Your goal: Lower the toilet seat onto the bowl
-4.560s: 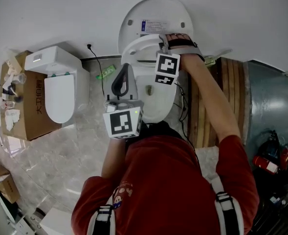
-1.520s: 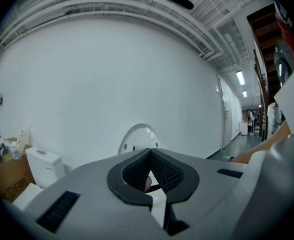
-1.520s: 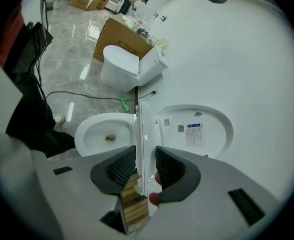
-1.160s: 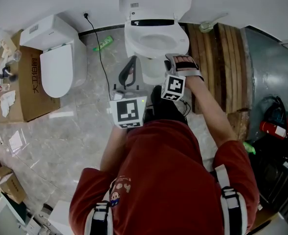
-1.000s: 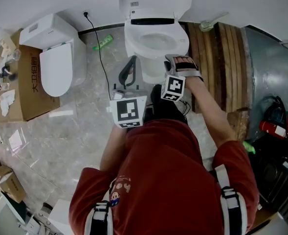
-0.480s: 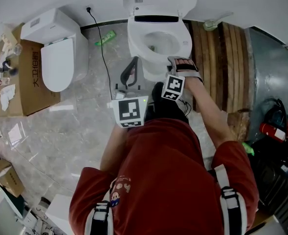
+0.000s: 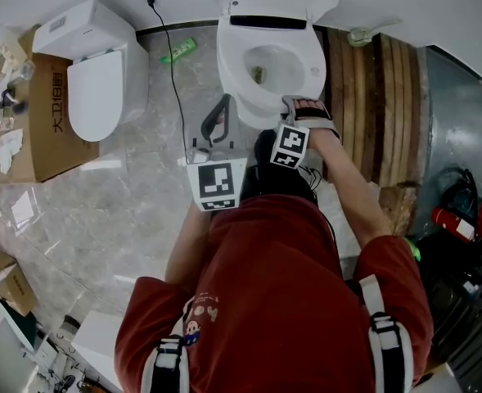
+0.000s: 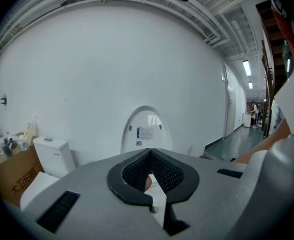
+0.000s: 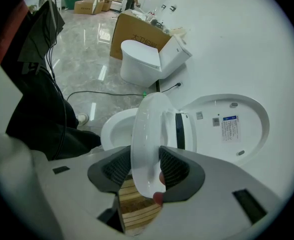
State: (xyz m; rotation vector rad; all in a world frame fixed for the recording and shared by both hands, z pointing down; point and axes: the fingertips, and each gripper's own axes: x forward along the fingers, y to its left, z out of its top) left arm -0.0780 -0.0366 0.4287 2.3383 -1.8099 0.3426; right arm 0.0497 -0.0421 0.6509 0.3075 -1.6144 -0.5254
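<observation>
The right gripper (image 9: 146,161) is clasping the front rim of the glossy white oval toilet seat (image 9: 147,129) between its ribbed dark pads, its jaws having just been easing wider. The seat is hanging low over the smooth white bowl (image 9: 113,130), while the rounded lid (image 9: 221,146) is standing open against the wall, bearing a blue-and-white label (image 9: 230,126) too small to read. The left gripper (image 8: 149,151) is pointing at the wall with its jaws pinched together on nothing, and a brown cardboard box (image 7: 40,150) printed with dark Chinese characters is sitting beside a second white toilet (image 7: 93,105).
</observation>
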